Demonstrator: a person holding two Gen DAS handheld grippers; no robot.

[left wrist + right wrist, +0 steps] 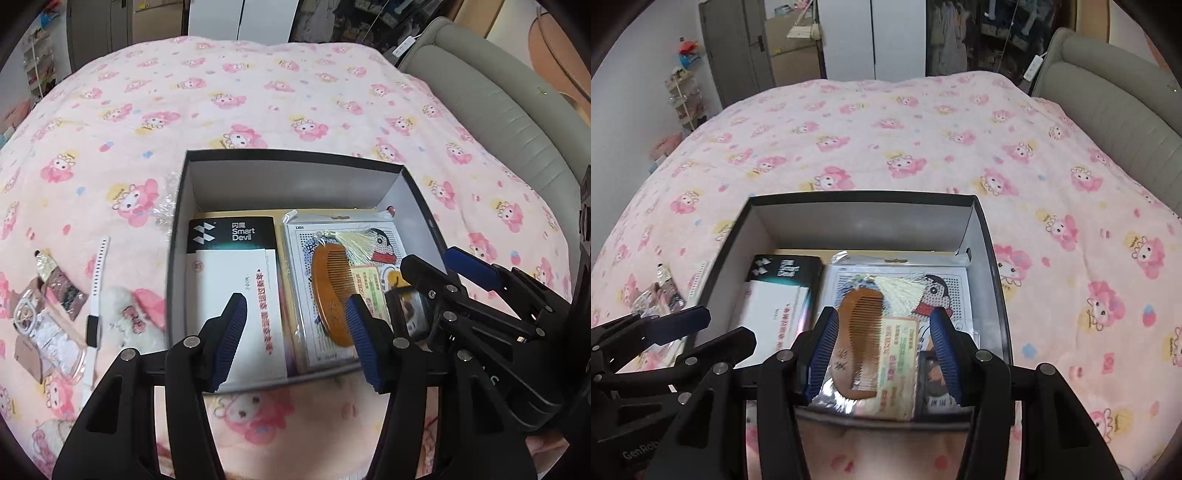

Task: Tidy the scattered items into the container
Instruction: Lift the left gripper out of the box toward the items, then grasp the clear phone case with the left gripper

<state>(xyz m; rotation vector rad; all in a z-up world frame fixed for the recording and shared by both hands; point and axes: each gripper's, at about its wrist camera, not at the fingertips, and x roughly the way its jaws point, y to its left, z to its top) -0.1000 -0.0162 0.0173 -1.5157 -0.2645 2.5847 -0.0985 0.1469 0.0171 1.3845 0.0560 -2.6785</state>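
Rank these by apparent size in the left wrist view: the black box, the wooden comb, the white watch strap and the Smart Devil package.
1. black box
2. Smart Devil package, partly covered by a white leaflet
3. wooden comb and white watch strap: too alike to rank, and fisheye stretch at the edge makes it unsure.

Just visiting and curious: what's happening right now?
Left gripper and right gripper open, empty, over box. Comb already inside. White band waits on blanket. Nothing blocking.

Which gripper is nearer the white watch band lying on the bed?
Left. The left gripper hangs open over the box's near edge, with the watch band just outside the box's left wall. The right gripper is open over the comb, further right.
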